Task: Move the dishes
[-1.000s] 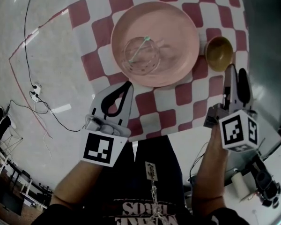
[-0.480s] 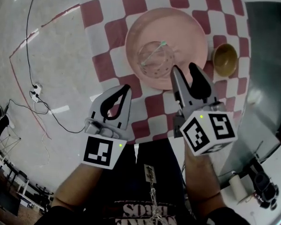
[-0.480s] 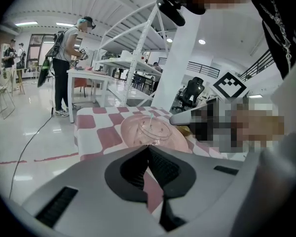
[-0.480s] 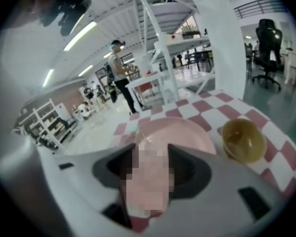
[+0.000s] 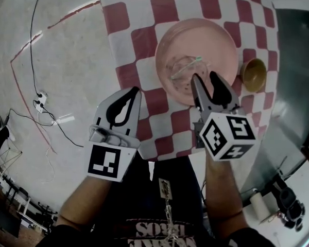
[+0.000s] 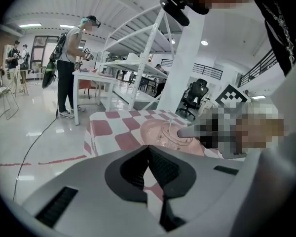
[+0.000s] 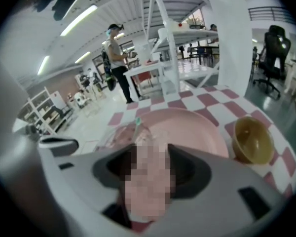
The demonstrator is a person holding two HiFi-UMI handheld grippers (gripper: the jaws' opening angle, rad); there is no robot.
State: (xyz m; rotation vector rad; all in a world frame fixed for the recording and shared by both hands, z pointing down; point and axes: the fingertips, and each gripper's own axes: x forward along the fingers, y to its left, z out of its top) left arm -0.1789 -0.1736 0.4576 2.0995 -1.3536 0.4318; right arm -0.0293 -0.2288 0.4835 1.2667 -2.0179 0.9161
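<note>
No word or number can be read with certainty. Pale block lettering [image 5: 162, 229] runs across the person's dark shirt [image 5: 129, 202] at the near edge of the head view. It is upside down, cut by the frame and too blurred to spell out. The left cube [image 5: 107, 162] on the left tool [image 5: 134, 90] and the right cube [image 5: 227, 136] on the right tool [image 5: 205, 77] carry black-and-white square patterns rather than letters.
</note>
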